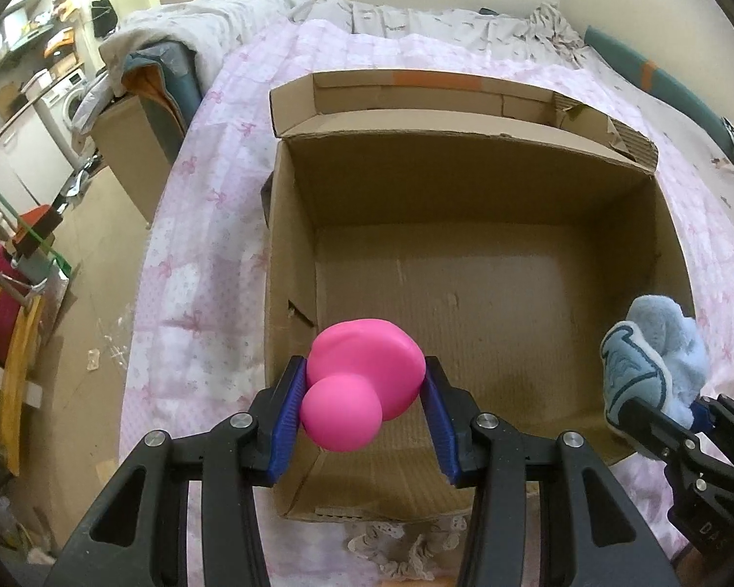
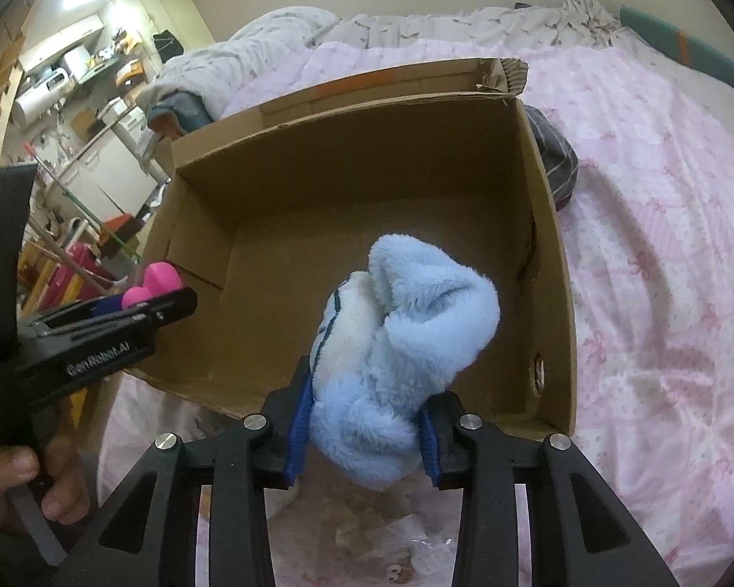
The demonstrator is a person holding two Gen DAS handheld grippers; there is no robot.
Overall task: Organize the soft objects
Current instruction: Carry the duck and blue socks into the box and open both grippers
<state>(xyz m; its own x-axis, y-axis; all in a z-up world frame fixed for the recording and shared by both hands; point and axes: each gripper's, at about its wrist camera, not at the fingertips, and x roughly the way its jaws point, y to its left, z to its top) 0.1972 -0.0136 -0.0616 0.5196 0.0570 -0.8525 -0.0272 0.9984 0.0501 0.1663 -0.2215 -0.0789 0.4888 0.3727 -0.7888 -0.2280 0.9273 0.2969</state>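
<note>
Left tool [image 1: 364,408]: its blue pads [image 1: 288,420] press on the 2 sides of a pink squishy toy [image 1: 362,381], so the toy is held and hangs over the near left corner of the box, probably so that it can drop straight inside.
Right tool [image 2: 364,433]: its jaws hold a light blue plush toy [image 2: 401,342] by the lower part; the fluffy bulk stands up above the pads, over the near edge of the box.
Person's hand [image 2: 10,484]: it grips the handle of the left tool, seen at the left edge of the right wrist view.
Cardboard box [image 1: 288,264]: open, flaps up at the far side, floor bare; I judge it is the place to collect the soft things, and nothing blocks the way in.
Bed [image 2: 660,244]: the pink cover carries the box.
Dark striped cloth [image 2: 558,156]: it lies just beside the right wall of the box, outside.
Grey quilt [image 1: 210,24]: bunched at the far end of the bed, well apart.
Far room: shelves and a washing machine [image 1: 66,95], far from the work.
</note>
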